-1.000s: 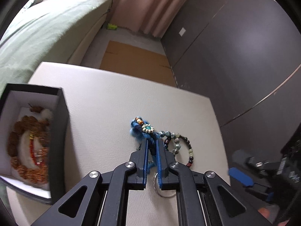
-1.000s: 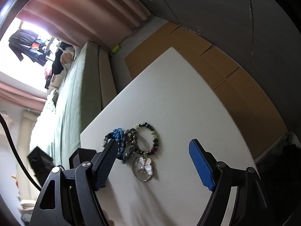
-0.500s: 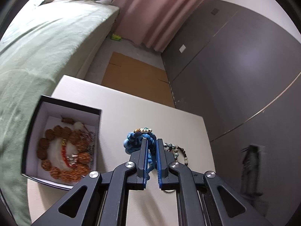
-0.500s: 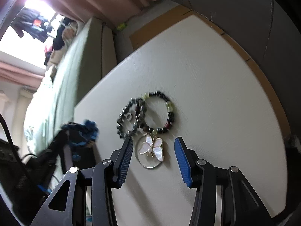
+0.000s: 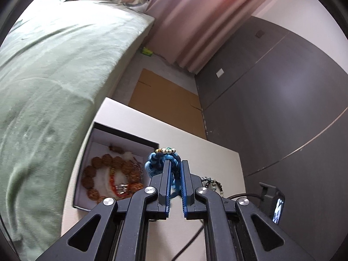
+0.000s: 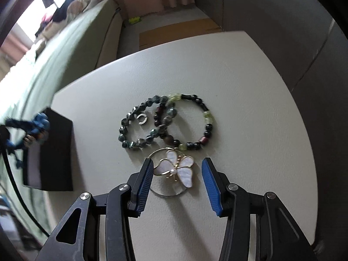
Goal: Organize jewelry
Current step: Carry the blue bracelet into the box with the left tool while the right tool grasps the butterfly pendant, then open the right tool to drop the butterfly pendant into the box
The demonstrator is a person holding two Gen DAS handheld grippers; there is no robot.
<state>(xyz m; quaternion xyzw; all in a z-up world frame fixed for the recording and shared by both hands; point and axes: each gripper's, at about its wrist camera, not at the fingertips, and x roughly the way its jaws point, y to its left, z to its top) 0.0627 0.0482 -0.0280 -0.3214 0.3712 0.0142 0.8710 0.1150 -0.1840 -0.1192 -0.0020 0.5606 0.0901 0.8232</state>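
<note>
My left gripper (image 5: 175,162) is shut on a blue braided bracelet (image 5: 159,159) with pale beads, held in the air over the near corner of the open black box (image 5: 121,133). Brown bead bracelets (image 5: 91,171) lie inside the box. My right gripper (image 6: 178,159) points down at the white table (image 6: 250,108). Its jaws stand apart on either side of a pearly butterfly pendant (image 6: 176,169) in a thin metal hoop, the left pad at the hoop's edge. Beyond it lie a dark green bead bracelet (image 6: 143,128), a black and lime bead bracelet (image 6: 191,121) and a small silver cuff (image 6: 141,118).
A bed with a green cover (image 5: 54,65) runs along the table's left side. Flat cardboard (image 5: 165,100) lies on the floor beyond the table, before dark cabinet doors (image 5: 282,108). A black cable (image 6: 13,184) hangs at the left of the right wrist view.
My left gripper has risen and carried the blue bracelet leftward toward the box. My right gripper has come down over the butterfly pendant, and its jaws have narrowed.
</note>
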